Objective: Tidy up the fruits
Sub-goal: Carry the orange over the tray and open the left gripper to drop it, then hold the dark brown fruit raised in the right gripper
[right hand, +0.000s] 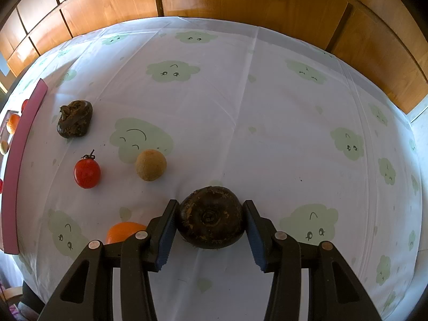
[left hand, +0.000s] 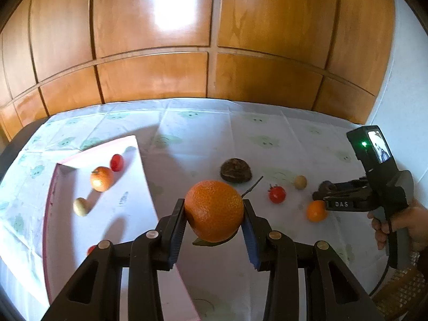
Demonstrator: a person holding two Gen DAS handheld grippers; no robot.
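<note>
My left gripper [left hand: 214,205] is shut on a large orange [left hand: 214,214], held above the right wall of a white box with a pink rim [left hand: 145,171]. Inside the box lie a small orange [left hand: 101,178], a red tomato [left hand: 116,162] and a beige round fruit [left hand: 81,206]. My right gripper [right hand: 210,204] is shut on a dark brown round fruit [right hand: 211,222] low over the tablecloth. In the left wrist view the right gripper [left hand: 319,194] is at the right, held by a person's hand [left hand: 401,224].
Loose on the cloth are a lumpy dark fruit [right hand: 75,119], a red tomato [right hand: 87,173], a beige ball-shaped fruit [right hand: 151,164] and a small orange [right hand: 121,231]. The box's pink rim [right hand: 16,165] runs along the left. Wooden cabinet doors [left hand: 214,26] stand behind the table.
</note>
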